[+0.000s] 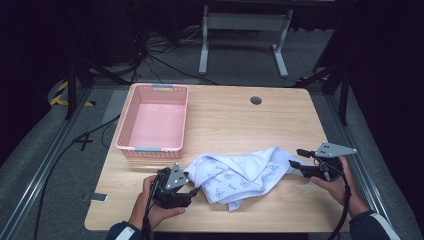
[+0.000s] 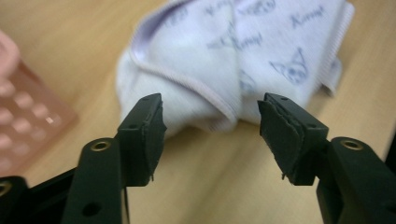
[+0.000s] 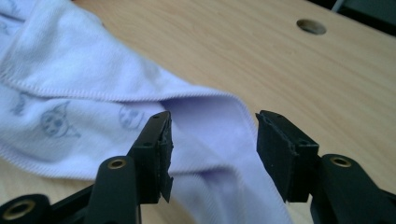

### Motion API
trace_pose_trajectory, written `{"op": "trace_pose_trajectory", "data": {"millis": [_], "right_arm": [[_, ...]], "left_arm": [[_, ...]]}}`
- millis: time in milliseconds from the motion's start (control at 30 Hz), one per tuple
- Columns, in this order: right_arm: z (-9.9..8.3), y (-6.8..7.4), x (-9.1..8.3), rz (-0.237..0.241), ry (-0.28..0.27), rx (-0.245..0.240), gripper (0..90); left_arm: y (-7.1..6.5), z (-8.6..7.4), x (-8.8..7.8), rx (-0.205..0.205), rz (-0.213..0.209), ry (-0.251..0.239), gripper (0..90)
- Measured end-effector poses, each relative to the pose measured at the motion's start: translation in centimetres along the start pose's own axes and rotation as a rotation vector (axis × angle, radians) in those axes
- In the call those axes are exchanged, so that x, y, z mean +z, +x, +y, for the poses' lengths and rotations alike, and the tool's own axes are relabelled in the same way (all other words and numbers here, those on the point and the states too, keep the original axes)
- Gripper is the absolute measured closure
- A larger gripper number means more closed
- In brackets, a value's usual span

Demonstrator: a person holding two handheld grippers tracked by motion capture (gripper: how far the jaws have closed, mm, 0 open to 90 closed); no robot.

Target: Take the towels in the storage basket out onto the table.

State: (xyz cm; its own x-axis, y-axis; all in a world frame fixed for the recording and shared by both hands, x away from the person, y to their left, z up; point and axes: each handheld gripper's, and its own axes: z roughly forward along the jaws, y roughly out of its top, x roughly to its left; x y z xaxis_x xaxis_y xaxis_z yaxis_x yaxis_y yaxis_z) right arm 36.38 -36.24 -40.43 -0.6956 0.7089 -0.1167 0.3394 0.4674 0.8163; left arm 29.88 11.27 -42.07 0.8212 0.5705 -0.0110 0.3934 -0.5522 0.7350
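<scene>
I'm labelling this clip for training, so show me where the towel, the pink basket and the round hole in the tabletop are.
towel (image 1: 240,172): high view, on its printed middle fold.
pink basket (image 1: 152,149): high view, on its near rim.
round hole (image 3: 311,26): right gripper view, on its dark centre.

The only writing to be read stood on the pale printed towel (image 2: 261,42): small cursive words scattered among little cartoon heads with pointed ears. In the left gripper view they were blurred; one looked like "Kuromi", but I could not be sure. Nothing legible showed on the pink basket (image 1: 155,120) beside the towel.
</scene>
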Motion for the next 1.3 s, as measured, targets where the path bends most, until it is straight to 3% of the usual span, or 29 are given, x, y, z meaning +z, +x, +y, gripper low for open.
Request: {"op": "trace_pose_trajectory", "data": {"millis": [33,133,167,233,300,367,467,500,533,600,667,700,733,767,800,867,900,933,967,1000,1067,1167,1200,1267,1300], "right_arm": [[0.0,0.0,0.0,0.0,0.0,0.0,45.4],[1.1,0.0,1.0,0.009,0.007,-0.039,46.5],[1.8,0.5,2.0,0.09,0.014,-0.074,46.1],[2.1,0.8,2.5,0.115,0.022,-0.088,45.3],[2.9,2.4,3.6,0.211,0.038,-0.141,44.3],[3.6,4.0,4.6,0.276,0.056,-0.194,41.0],[4.4,6.0,5.8,0.371,0.064,-0.227,36.9],[4.8,7.1,6.5,0.437,0.059,-0.236,35.4],[5.0,7.6,6.8,0.458,0.059,-0.245,35.2],[5.3,8.5,7.5,0.455,0.077,-0.276,35.4],[5.5,9.0,8.3,0.434,0.098,-0.284,39.6],[5.6,9.1,8.6,0.412,0.115,-0.289,48.7],[5.6,9.1,8.6,0.412,0.115,-0.289,48.7],[5.5,9.2,9.1,0.389,0.12,-0.319,68.1],[5.5,9.2,9.2,0.369,0.122,-0.321,79.2],[5.7,8.6,8.8,0.337,0.104,-0.32,86.8],[5.7,8.6,8.8,0.337,0.104,-0.32,86.8],[5.9,8.1,8.3,0.314,0.087,-0.307,87.4],[6.4,6.6,6.9,0.243,0.03,-0.256,87.9],[6.5,5.9,6.4,0.212,0.013,-0.246,88.0],[6.8,4.3,5.3,0.153,-0.014,-0.197,88.0],[6.8,2.5,4.3,0.076,-0.034,-0.176,88.1],[6.4,0.5,3.4,-0.007,-0.037,-0.139,88.0],[5.7,-1.9,2.9,-0.074,-0.026,-0.084,88.1],[5.7,-1.9,2.9,-0.074,-0.026,-0.084,88.1]], "left_arm": [[0.0,0.0,0.0,0.0,0.0,0.0,44.2],[-0.2,-1.3,0.8,-0.025,-0.055,0.047,45.1],[-0.6,-1.4,1.7,-0.028,-0.064,0.063,44.3],[-0.8,-1.3,2.2,-0.027,-0.075,0.061,44.4],[-1.2,-1.1,3.2,-0.022,-0.1,0.056,43.6],[-1.6,-0.9,4.2,0.005,-0.08,0.085,41.9],[-1.3,-1.0,5.4,-0.006,-0.048,0.11,39.3],[-1.2,-1.0,5.5,-0.013,-0.042,0.113,39.0],[-0.8,-0.8,6.0,-0.034,-0.044,0.083,38.9],[-0.7,-0.6,6.3,-0.033,-0.047,0.076,37.7],[-0.6,-0.2,6.8,-0.016,-0.039,0.07,39.1],[-0.6,0.0,7.1,-0.002,-0.027,0.071,42.3],[-0.5,0.2,7.3,0.005,-0.021,0.067,42.3],[-0.1,0.6,7.7,0.009,-0.022,0.058,50.7],[0.1,0.7,7.7,0.005,-0.02,0.063,56.8],[0.6,0.9,7.8,0.015,-0.002,0.062,69.3],[0.6,0.9,7.8,0.015,-0.002,0.062,74.7],[0.9,1.0,7.7,0.025,0.002,0.067,74.7],[1.2,1.2,7.5,0.024,0.01,0.054,83.7],[1.5,1.3,7.3,0.023,0.01,0.042,85.1],[1.9,1.6,6.8,0.03,0.025,0.029,86.9],[2.3,1.9,6.2,0.022,0.048,0.0,87.0],[2.7,2.0,5.7,0.016,0.061,-0.014,86.5],[3.0,2.0,5.2,0.01,0.078,-0.032,86.2],[3.0,2.0,5.2,0.01,0.078,-0.032,85.6]]}}
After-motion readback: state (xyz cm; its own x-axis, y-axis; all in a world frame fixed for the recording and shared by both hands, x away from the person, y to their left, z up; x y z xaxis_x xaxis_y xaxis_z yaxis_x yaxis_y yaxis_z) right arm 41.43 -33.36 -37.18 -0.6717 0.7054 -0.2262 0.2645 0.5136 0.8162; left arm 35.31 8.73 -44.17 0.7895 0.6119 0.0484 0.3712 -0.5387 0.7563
